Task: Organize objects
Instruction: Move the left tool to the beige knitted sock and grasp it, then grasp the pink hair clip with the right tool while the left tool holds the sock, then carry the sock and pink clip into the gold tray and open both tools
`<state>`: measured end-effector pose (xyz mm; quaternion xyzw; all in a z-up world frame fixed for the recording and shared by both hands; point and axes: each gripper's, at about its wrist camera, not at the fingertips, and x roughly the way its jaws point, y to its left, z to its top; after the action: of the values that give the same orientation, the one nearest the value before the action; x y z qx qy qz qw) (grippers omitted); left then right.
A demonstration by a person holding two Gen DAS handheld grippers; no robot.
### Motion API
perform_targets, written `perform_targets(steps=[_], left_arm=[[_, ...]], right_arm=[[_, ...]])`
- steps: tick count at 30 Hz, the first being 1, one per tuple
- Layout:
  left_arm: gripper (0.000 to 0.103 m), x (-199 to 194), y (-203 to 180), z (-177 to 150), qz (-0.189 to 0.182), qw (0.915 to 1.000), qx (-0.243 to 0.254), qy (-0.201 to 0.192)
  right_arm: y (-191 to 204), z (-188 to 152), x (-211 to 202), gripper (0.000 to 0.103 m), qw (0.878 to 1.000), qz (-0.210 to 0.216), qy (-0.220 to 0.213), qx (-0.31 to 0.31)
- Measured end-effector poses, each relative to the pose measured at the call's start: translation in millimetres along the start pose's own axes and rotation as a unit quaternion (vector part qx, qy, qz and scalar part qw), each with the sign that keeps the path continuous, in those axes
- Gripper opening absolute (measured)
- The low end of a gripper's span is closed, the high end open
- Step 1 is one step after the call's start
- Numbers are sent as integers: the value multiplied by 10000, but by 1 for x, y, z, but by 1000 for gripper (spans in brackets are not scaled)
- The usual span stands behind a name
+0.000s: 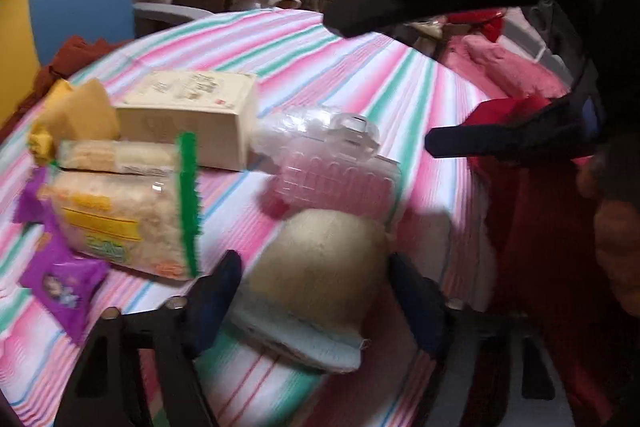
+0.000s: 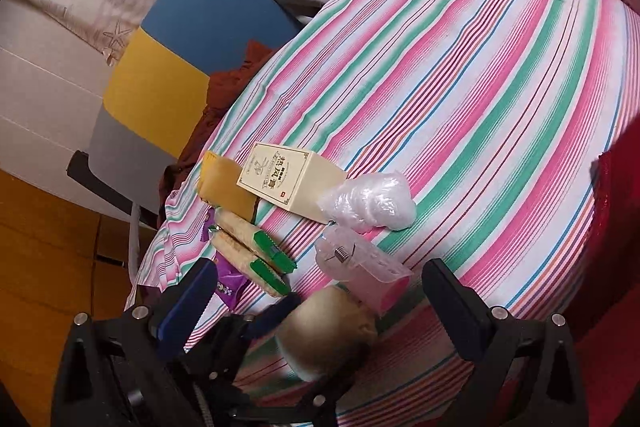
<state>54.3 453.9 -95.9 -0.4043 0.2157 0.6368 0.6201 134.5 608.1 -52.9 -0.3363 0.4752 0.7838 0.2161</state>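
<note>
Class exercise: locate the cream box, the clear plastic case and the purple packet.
cream box (image 2: 290, 183): right wrist view, on its printed top face.
clear plastic case (image 1: 336, 171): left wrist view, on its ribbed lid.
purple packet (image 1: 62, 285): left wrist view, on its printed front.

On the table (image 2: 480, 75), the box (image 2: 286, 183) lies behind 2 snack packs (image 2: 248, 251); the plastic bag (image 2: 370, 205) sits right of it, my left gripper (image 1: 316, 291) nearest

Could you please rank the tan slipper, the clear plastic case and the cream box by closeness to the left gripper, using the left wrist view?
1. Tan slipper, between the left gripper fingers.
2. Clear plastic case, just beyond.
3. Cream box, farther, upper left.
</note>
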Motion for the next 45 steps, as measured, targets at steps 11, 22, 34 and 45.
perform_targets(steps=[11, 22, 34, 45], left_arm=[[61, -59, 18, -66, 103, 9979, -602, -210], [61, -112, 30, -120, 412, 9931, -1051, -321], [61, -144, 34, -146, 606, 9881, -1286, -585], [61, -208, 49, -159, 1033, 9709, -1754, -1260]], right_arm=[[5, 5, 24, 103, 9972, -474, 560, -135], [32, 6, 85, 50, 9760, -1642, 1100, -916], [81, -54, 67, 41, 9674, -829, 1378, -1955], [150, -84, 30, 41, 9586, -141, 912, -2694]])
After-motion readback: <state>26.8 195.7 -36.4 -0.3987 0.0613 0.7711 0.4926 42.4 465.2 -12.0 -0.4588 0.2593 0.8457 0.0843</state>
